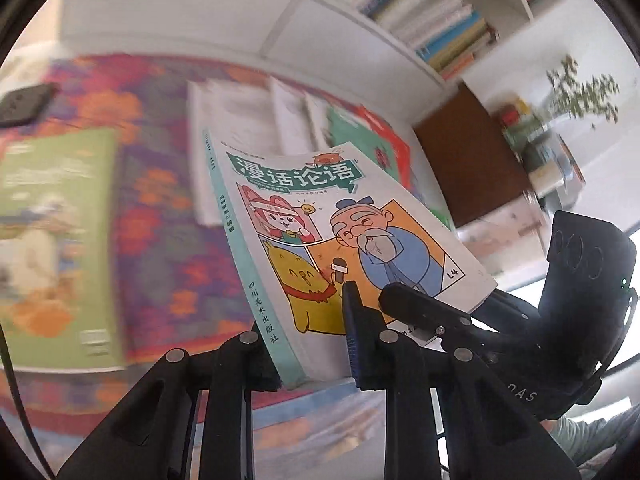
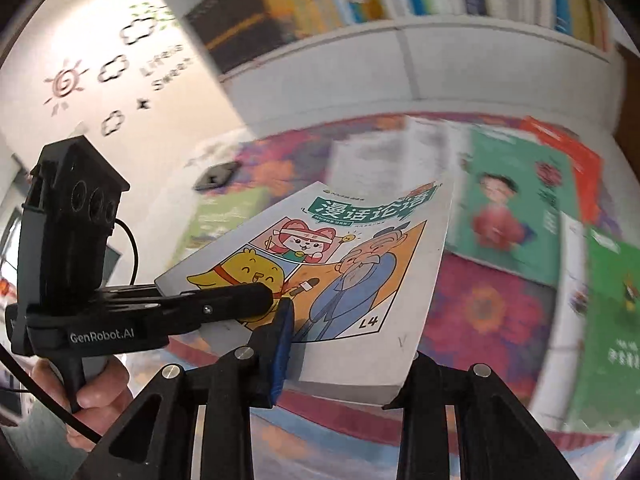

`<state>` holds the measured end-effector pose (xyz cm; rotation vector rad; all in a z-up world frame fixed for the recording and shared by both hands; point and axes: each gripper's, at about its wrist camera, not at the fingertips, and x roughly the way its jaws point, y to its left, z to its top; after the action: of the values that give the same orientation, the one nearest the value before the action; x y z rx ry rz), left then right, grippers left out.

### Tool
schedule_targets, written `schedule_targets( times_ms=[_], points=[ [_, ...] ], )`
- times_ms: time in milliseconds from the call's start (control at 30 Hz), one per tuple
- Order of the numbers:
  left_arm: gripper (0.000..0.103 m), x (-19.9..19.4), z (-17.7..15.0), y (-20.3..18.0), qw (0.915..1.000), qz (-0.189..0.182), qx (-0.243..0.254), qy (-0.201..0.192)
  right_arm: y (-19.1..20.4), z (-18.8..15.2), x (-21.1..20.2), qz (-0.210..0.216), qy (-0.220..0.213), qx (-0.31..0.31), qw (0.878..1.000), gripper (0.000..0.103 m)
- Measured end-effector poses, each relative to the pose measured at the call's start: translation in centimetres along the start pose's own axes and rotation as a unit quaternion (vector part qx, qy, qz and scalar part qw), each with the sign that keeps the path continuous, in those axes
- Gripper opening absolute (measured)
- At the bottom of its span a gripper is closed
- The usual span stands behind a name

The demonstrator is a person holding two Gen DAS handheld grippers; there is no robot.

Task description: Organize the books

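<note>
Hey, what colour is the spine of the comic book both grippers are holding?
Teal, with dark printed characters; the comic book's spine shows best in the left wrist view.

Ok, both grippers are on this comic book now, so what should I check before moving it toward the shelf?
1. Left gripper grip on the comic book: ok, clamped at its lower edge by the spine.
2. Right gripper grip: ok, clamped on the same lower edge.
3. Book clear of the floral cloth: ok, lifted above it.
4. Book upright for shelving: not ok, tilted with its cover facing up.
5. Free slot on the bookshelf: cannot tell, the shelved books look packed and blurred.
</note>
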<state>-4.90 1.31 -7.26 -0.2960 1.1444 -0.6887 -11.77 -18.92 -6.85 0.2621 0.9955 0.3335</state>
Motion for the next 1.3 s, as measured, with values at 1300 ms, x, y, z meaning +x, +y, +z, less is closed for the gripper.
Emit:
schedule_targets(
  times_ms=[1300],
  points=[
    [0.030, -8.6, -3.4, 22.7, 0.9576, 0.185, -0.214, -0.051, 17.3, -1.2, 19.3, 0.102, 0.195, -0.088, 0.971, 0.034]
  ],
)
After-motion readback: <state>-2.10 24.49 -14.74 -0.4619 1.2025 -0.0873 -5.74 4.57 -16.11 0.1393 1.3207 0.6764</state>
